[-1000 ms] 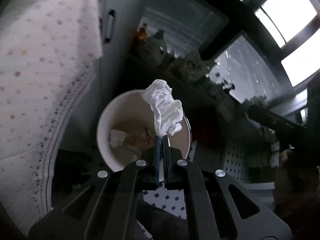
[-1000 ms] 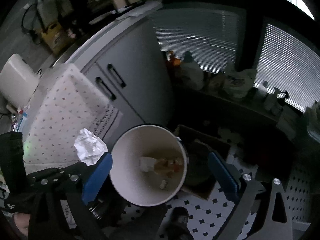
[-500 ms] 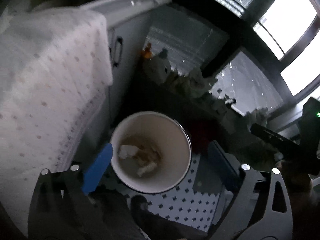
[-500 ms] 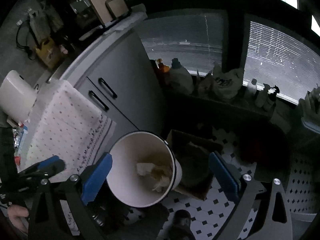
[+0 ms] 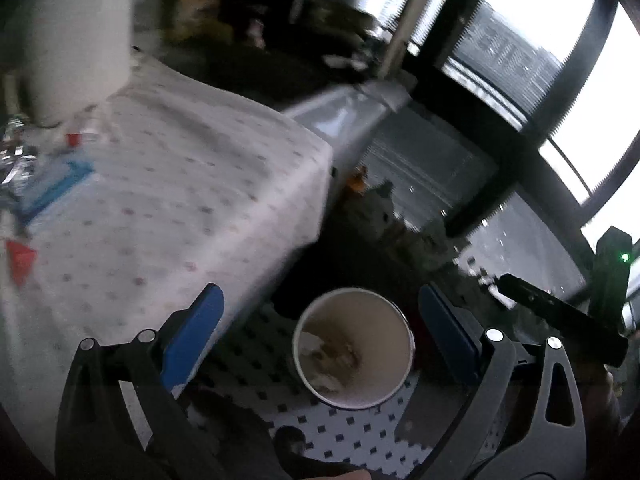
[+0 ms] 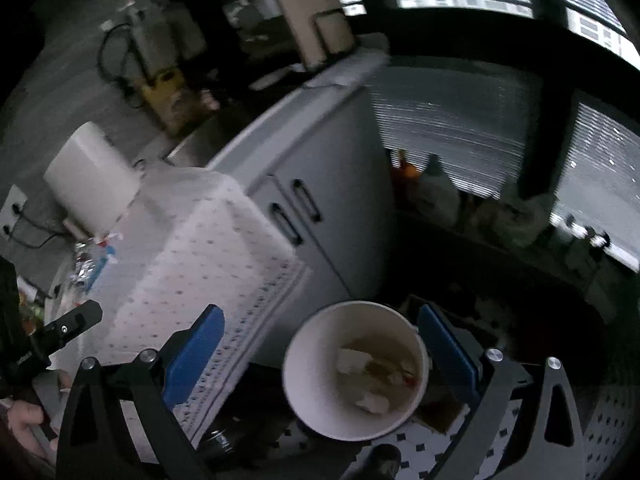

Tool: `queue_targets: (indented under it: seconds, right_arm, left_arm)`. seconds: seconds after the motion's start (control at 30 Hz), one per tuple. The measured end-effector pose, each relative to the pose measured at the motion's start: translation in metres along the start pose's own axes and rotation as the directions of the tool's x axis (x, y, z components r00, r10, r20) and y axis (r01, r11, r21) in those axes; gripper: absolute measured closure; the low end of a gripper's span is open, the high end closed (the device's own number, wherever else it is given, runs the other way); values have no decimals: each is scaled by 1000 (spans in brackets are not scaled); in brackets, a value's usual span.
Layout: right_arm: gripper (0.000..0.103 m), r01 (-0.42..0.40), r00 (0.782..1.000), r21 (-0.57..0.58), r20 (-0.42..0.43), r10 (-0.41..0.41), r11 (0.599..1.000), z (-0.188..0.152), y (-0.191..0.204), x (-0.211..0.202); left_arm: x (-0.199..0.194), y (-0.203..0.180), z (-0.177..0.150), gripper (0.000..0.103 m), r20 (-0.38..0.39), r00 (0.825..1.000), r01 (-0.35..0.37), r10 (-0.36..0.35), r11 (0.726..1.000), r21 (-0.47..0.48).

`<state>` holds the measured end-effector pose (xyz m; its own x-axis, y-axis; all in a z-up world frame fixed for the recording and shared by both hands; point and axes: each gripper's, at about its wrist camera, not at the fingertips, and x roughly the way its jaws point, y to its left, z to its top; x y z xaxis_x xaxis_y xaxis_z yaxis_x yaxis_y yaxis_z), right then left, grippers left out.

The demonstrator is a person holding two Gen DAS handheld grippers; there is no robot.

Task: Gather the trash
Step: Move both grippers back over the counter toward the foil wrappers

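Between our left jaws [image 5: 320, 332], spread wide with nothing in them, we look down into the round white paper bin [image 5: 352, 354] standing on the black-and-white tiled floor [image 5: 348, 436]. Our right jaws [image 6: 320, 344] are released just as wide and empty too, hanging above the same bin, whose mouth sits between the blue pads [image 6: 194, 354] in that view. Down at the bottom of the bin lies the crumpled white and brownish trash [image 6: 372, 376]; its pieces blur together and we cannot tell them apart.

Left of the bin hangs the white dotted cloth [image 5: 168, 208] that drapes over the tabletop, its edge falling close beside the bin's rim. Farther back on the tabletop we make out a white cylindrical container [image 6: 90, 186] and some foil and blue wrappers [image 6: 90, 264], all smeared by blur. Behind the cloth stands a grey cabinet with two black handles [image 6: 320, 200]. Bottles and bags along the dark window ledge [image 6: 480, 208] are too dim to name. Our own shoe tip is cut off at the bottom edge of both views.
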<state>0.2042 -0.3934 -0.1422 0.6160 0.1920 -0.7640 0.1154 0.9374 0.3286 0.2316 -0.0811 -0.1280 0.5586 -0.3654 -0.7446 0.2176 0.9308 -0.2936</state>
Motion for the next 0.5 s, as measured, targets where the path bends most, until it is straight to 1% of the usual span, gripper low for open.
queue_targets:
  seconds: [0.13, 0.2, 0.4, 0.5]
  right_arm:
    - [8, -54, 999, -67, -6, 53, 996, 14, 34, 4]
    - [8, -73, 997, -100, -8, 72, 992, 20, 51, 6]
    - [8, -122, 993, -199, -17, 121, 972, 36, 108, 17]
    - [8, -119, 993, -246, -7, 121, 962, 43, 140, 24]
  left_arm:
    - [-27, 22, 4, 6, 55, 997, -43, 46, 998, -43]
    - [-41, 32, 8, 6, 86, 993, -78, 84, 995, -68]
    - [-75, 72, 16, 6, 165, 977, -114, 137, 983, -141]
    - [-86, 93, 21, 6, 191, 967, -133, 165, 976, -172]
